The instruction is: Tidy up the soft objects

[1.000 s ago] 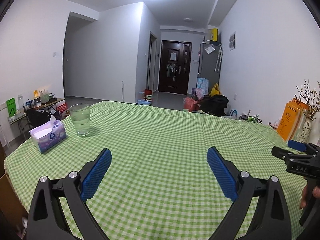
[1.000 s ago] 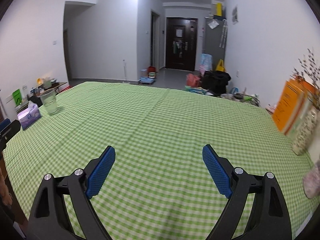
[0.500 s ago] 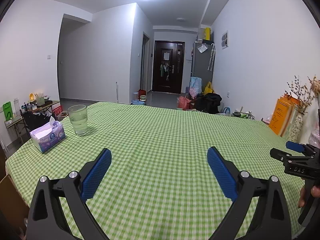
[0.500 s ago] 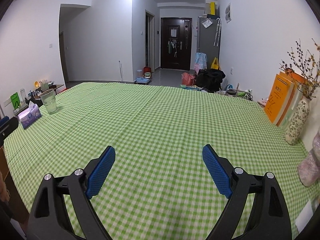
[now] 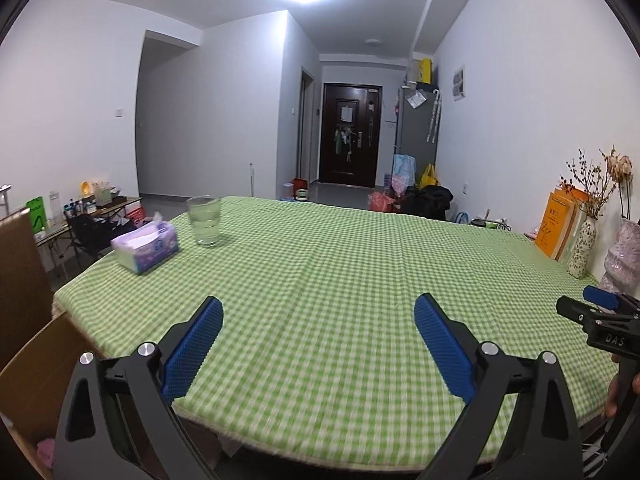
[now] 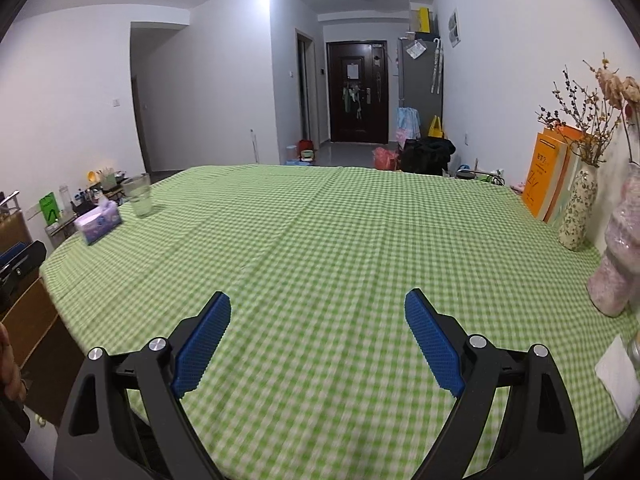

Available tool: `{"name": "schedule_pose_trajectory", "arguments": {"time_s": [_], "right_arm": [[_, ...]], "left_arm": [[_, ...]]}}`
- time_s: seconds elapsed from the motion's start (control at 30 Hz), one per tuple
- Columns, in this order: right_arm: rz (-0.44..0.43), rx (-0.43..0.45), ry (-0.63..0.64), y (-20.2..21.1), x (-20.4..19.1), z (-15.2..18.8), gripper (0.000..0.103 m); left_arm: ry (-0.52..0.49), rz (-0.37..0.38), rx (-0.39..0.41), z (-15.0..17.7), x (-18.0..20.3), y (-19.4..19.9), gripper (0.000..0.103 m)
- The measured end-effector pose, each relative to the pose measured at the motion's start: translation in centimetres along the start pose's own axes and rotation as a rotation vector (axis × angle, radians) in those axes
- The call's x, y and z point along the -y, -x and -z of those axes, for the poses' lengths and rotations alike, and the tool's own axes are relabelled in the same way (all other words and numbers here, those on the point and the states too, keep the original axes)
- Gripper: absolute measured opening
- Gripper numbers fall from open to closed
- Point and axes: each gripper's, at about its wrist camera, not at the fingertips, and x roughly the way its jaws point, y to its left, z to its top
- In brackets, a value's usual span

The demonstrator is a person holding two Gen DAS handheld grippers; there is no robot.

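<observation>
A table under a green checked cloth (image 5: 320,264) (image 6: 320,240) fills both views. A purple soft tissue pack (image 5: 144,246) (image 6: 98,224) lies at its far left. A pink soft thing in clear plastic (image 6: 618,268) (image 5: 624,260) stands at the right edge. My left gripper (image 5: 318,320) hangs open over the near table edge, nothing between its blue pads. My right gripper (image 6: 318,312) is open and empty too, and shows at the right of the left wrist view (image 5: 604,320).
A glass of water (image 5: 205,220) (image 6: 140,198) stands beside the tissue pack. A vase with dry twigs (image 6: 576,216) and orange books (image 6: 548,176) line the right wall. White paper (image 6: 618,376) lies near right. An open cardboard box (image 5: 36,380) sits below the table's left corner.
Both grippers have drawn back toward the near table edge, so the edge and the cardboard box come into sight. Both stay open and empty.
</observation>
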Motion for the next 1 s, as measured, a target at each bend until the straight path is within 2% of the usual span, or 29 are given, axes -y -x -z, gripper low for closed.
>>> {"name": "schedule_pose_trajectory", "arguments": {"time_s": [0.2,0.4,0.67,1.0], "right_arm": [[-0.036,0.015,0.038,2.6,-2.0,1.1,0.085],[-0.042,0.02,0.094,3.5,-3.3,1.3,0.085],[-0.072,0.021,0.112,3.3,-4.5,1.2,0.088],[-0.115,0.006,0.141,2.8,-6.0,1.0,0.088]], "left_arm": [[0.027,-0.046,0.023,1.2,-0.5,4.0,0.096],[0.068,-0.072,-0.028,2.2,-1.2,6.1,0.096],[0.048,-0.124,-0.037,2.2,-1.3,6.8,0.096],[0.04,-0.12,-0.069,2.1,-0.8,6.7,0.096]]}}
